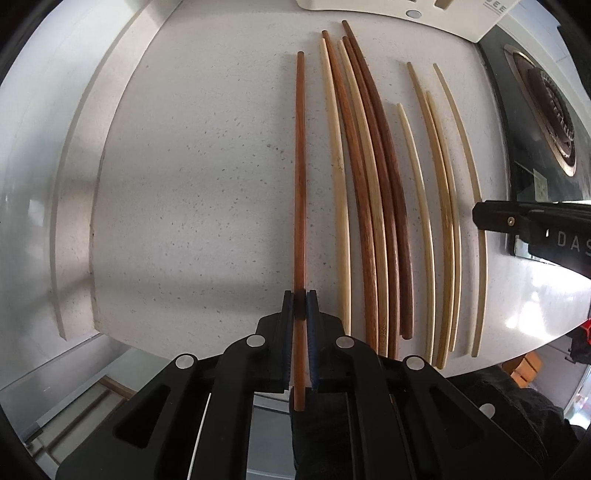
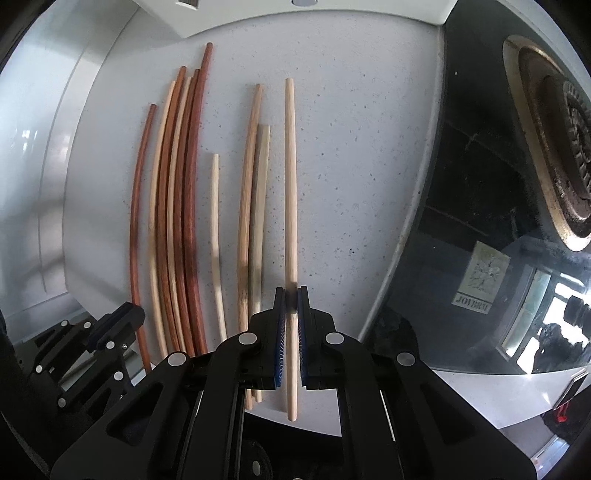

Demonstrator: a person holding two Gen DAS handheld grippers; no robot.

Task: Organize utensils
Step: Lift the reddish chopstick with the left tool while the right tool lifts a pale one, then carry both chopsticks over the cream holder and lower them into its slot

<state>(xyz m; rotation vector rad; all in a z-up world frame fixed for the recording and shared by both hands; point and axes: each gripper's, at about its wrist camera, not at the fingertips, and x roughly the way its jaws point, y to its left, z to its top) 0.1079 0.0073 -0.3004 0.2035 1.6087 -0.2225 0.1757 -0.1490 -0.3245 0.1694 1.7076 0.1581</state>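
We are clamping the left gripper tight on a reddish-brown chopstick, its blue-lined jaws pressing the stick from both sides near its near end. We are doing the same with the right gripper, whose jaws are squeezing a pale chopstick. Both sticks are lying along the speckled white counter, running away from us toward the white tray at the far edge.

Taking the bundle of dark and pale chopsticks as our landmark, the reddish-brown stick is sitting just to its left, apart from it. The pale stick we are gripping is lying well to the bundle's right, past one short pale chopstick and a touching pair of tan chopsticks.

The left wrist view is showing the whole row at once, with the right gripper's black tip coming in from the right edge. The right wrist view is showing the left gripper low at the left edge, beside the bundle, and it is also giving us more of the black glass stove top with its round burner, which lies right of the whole row. The white tray is appearing only as a cut-off edge in both views, so we cannot tell what is in it.
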